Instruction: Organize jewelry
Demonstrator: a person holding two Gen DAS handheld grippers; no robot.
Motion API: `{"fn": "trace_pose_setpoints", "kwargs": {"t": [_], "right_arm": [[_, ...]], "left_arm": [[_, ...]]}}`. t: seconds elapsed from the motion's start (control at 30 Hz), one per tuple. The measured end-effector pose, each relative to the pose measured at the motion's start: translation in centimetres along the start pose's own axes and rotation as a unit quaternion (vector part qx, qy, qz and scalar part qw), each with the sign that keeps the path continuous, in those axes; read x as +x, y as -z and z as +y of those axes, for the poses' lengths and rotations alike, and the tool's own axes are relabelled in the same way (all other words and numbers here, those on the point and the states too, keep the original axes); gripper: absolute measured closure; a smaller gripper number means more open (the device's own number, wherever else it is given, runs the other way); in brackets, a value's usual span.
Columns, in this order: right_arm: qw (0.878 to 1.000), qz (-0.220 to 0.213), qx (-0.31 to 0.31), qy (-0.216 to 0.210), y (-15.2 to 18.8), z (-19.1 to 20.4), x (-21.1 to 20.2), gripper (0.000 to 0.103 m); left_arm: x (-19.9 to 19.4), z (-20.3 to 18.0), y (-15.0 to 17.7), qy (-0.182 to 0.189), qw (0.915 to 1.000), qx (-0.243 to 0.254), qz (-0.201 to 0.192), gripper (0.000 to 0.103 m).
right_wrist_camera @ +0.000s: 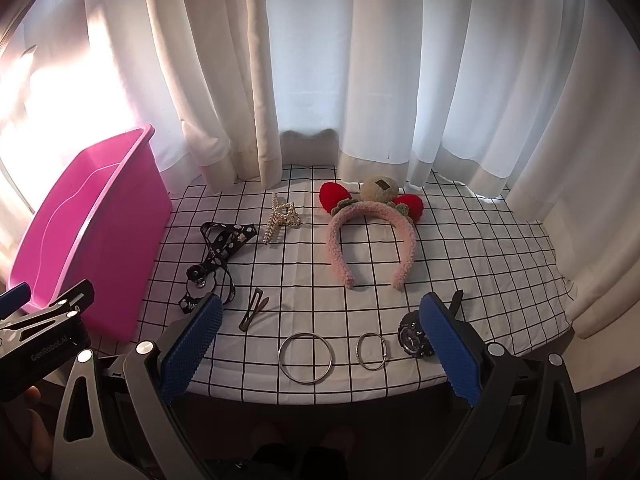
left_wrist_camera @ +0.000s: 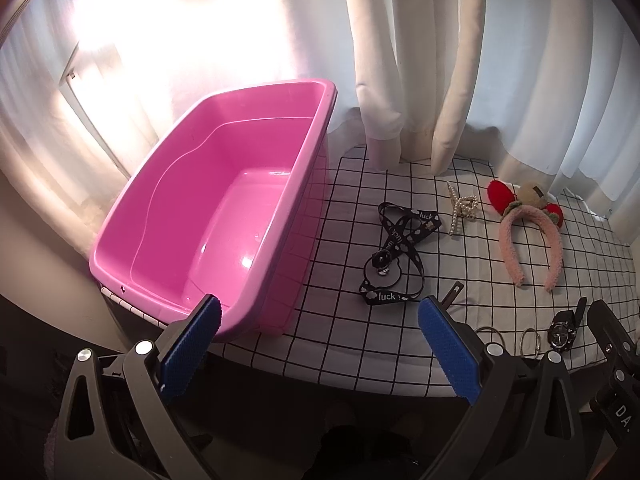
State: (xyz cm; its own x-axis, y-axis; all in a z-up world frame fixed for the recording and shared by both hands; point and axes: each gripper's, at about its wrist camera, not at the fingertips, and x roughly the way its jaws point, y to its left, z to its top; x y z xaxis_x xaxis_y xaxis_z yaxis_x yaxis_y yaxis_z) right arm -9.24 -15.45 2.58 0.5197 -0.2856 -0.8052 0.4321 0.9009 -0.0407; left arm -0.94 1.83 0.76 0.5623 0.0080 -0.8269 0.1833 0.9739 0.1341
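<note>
From the empty pink bin [right_wrist_camera: 92, 236] rightward lie lanyard [right_wrist_camera: 218, 256], hair clip [right_wrist_camera: 253, 309], two rings [right_wrist_camera: 306, 357] and watch [right_wrist_camera: 414, 336]; both grippers, left [left_wrist_camera: 320, 354] and right [right_wrist_camera: 320, 354], gape empty, and flat rings may slip.

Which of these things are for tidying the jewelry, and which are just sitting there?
For the job: pink bin, fuzzy headband, pearl hair claw, black lanyard, hair clip, two metal rings, black watch, both open grippers.

Just there: white curtains, checked tablecloth.
</note>
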Motion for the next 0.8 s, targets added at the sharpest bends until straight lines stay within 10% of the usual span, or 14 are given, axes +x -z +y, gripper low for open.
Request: {"fn": "trace_pose_setpoints", "kwargs": {"t": [0.8], "right_arm": [[1.000, 0.001, 0.002, -0.004, -0.26, -0.17, 0.13, 0.009]], "left_arm": [[-0.23, -0.31, -0.20, -0.003, 1.0000, -0.001, 0.000, 0.006]]}}
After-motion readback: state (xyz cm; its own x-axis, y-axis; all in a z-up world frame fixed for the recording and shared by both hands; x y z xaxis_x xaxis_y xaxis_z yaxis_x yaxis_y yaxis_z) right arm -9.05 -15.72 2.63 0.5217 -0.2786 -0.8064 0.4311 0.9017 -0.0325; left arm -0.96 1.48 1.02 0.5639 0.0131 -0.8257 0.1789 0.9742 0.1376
